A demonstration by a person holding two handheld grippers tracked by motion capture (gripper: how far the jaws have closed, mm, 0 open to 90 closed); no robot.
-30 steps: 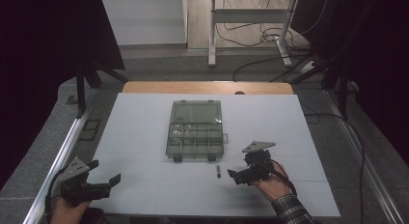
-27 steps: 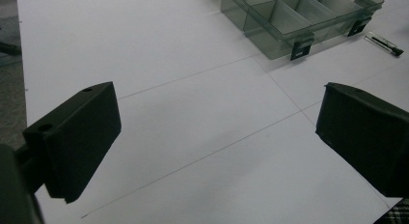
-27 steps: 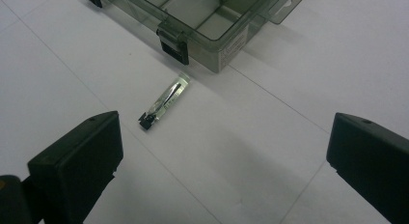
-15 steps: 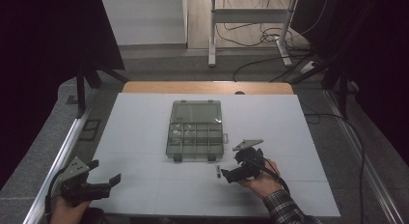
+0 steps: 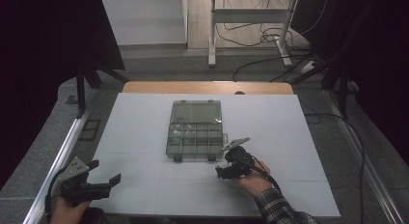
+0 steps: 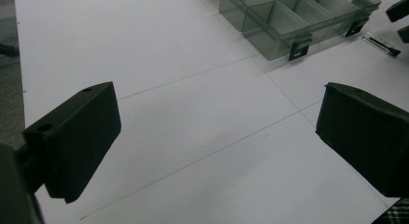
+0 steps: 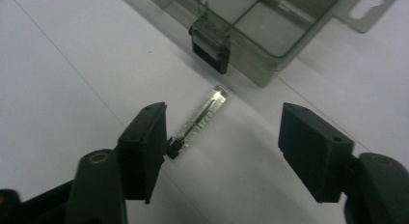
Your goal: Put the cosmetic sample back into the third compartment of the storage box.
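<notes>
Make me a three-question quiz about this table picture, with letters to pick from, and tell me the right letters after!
1. Where does the little clear tube lie?
A. inside the box
B. on the white table, just in front of the box
C. on the floor

2. How many dark latches sit on the front edge of the clear plastic box?
A. two
B. five
C. none

3. How do the jaws of the right gripper stand?
A. clamped on the box lid
B. shut tight on nothing
C. apart, either side of the tube

Answers:
1 B, the right gripper view shows the tube on the table near a latch.
2 A, the high view shows two.
3 C, the jaws have just been closing, yet one pad still stands off the tube.
</notes>
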